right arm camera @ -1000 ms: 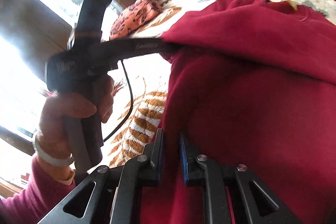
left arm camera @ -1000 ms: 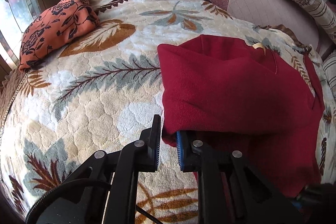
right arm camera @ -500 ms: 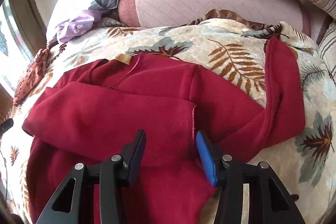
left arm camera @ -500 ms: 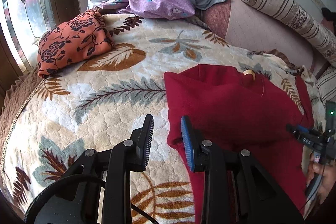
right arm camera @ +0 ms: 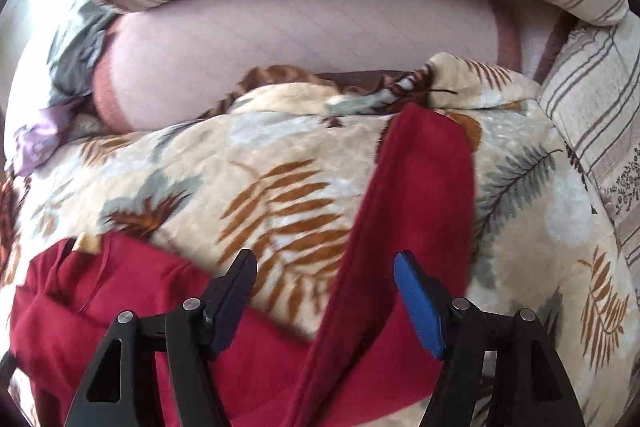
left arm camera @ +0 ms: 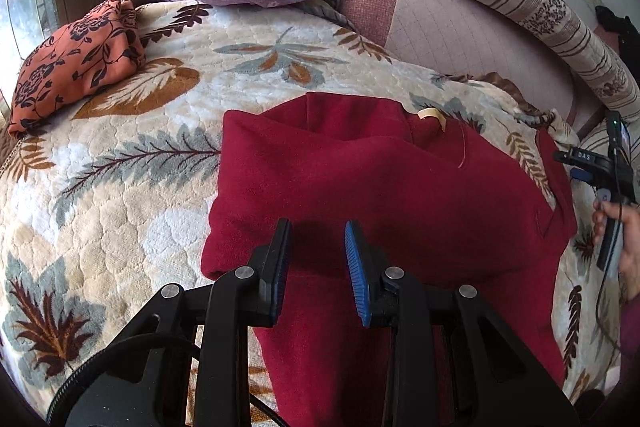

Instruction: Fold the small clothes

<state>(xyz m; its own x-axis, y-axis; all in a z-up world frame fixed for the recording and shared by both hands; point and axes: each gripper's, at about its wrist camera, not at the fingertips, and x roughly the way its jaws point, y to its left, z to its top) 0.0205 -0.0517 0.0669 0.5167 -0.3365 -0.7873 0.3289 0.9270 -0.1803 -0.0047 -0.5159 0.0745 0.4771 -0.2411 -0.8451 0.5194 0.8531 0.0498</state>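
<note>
Where left shows torso, right: sleeve [right arm camera: 416, 211].

A dark red garment [left arm camera: 384, 187] lies on the cream blanket [left arm camera: 132, 187] patterned with grey-green and brown leaves; an orange cloth [left arm camera: 76, 63] with dark flowers sits at its left edge.

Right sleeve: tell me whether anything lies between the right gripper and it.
Nothing visible does. The sleeve stretches out bare across the leaf-print blanket, and the right gripper hangs open just before it, its fingers to either side of the cloth.
</note>
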